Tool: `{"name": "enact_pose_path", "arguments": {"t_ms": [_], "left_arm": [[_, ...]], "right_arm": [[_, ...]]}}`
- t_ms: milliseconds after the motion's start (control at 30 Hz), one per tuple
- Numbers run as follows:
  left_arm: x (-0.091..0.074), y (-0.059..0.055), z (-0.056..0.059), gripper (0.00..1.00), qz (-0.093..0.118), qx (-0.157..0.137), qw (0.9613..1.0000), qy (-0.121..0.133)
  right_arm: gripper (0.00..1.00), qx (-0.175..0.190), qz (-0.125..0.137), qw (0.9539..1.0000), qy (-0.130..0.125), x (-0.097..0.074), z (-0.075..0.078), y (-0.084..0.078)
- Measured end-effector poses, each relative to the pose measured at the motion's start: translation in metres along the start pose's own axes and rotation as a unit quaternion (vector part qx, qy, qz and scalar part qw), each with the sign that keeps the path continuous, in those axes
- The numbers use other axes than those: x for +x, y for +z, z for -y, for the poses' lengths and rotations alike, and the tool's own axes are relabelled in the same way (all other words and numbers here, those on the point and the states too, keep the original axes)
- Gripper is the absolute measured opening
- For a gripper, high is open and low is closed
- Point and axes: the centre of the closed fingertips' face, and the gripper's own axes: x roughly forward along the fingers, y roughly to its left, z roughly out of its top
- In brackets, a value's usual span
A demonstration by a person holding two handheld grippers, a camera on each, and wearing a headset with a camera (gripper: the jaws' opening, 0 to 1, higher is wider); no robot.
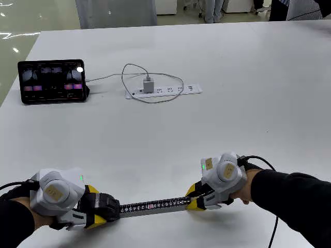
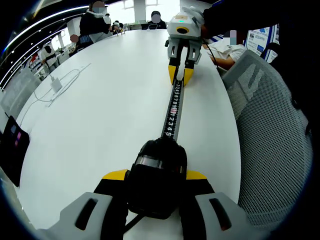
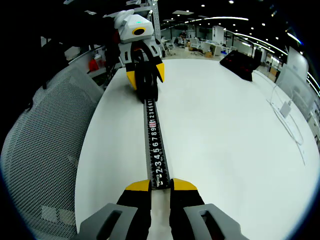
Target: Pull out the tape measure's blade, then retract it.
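Slippage is the main risk: the blade is drawn out and stretched low over the table between the two grippers. If the right gripper loosens its thin pinch on the blade's tip, the spring would likely whip the blade back into the case uncontrolled. A twist of either wrist could also kink the blade, and the rounded case might turn in the jaws if pulled off-axis. The left gripper is clamped around the black case, its jaws set fairly wide against the case's sides. The right gripper's jaws are nearly together, nipping the blade's end just past the first numerals. Both hands sit low near the table's front edge, with the forearms coming in from either side. The grippers point at each other along the blade, well apart, and the case is at the person's left.
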Motion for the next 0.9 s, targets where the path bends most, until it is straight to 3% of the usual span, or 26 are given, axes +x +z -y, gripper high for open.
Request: {"name": "enact_pose_path", "arguments": {"t_ms": [900], "left_arm": [[0.000, 0.000, -0.001, 0.34, 0.001, -0.001, 1.0000, 0.001]], "right_arm": [[0.09, 0.000, -0.008, 1.0000, -0.003, -0.008, 0.003, -0.012]]}}
